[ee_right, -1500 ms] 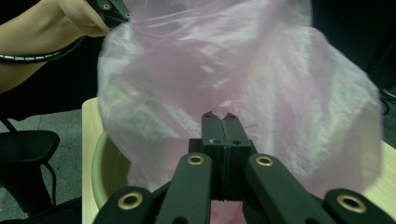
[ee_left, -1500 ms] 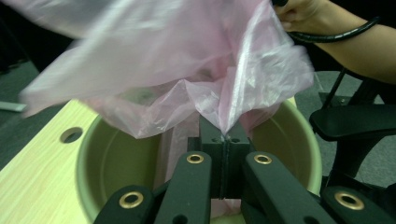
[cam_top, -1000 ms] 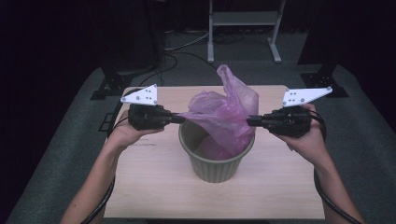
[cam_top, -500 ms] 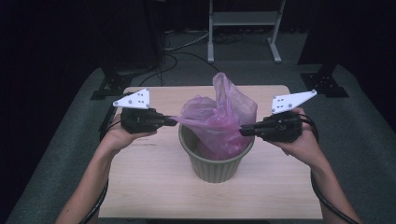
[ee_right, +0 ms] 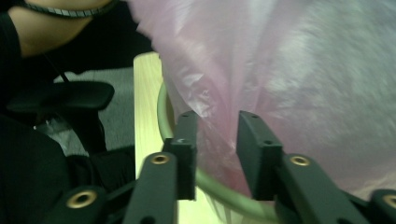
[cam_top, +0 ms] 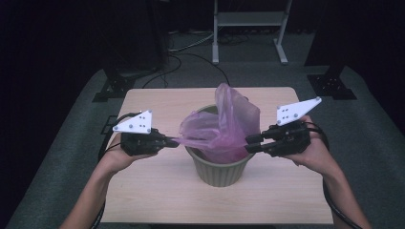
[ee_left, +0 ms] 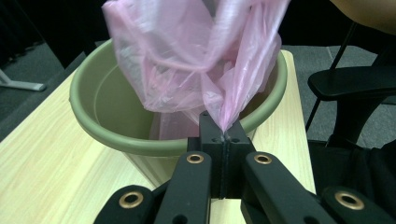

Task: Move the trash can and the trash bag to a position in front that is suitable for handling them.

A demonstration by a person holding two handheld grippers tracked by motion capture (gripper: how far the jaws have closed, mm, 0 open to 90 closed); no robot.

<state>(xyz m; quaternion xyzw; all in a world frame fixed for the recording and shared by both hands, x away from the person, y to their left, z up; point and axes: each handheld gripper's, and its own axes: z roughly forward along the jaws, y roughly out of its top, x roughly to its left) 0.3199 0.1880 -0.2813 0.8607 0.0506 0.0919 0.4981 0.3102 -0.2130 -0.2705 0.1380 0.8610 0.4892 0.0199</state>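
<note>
Left claw pinches pink bag edge, bag upright in pot.

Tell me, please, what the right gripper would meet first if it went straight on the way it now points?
Probably the pink bag. The right gripper is open, with bag film and the green pot's rim between its jaws, so the bag comes first, though depth is hard to judge.

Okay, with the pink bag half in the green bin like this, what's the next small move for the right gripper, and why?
Probably shut the right gripper on the pink plastic bag. Its jaws stand open with bag film between them at the green bin's rim, while the left gripper is already clamped on a bunched corner over the opposite side. With both edges held, the bag could likely be spread over the rim.
</note>
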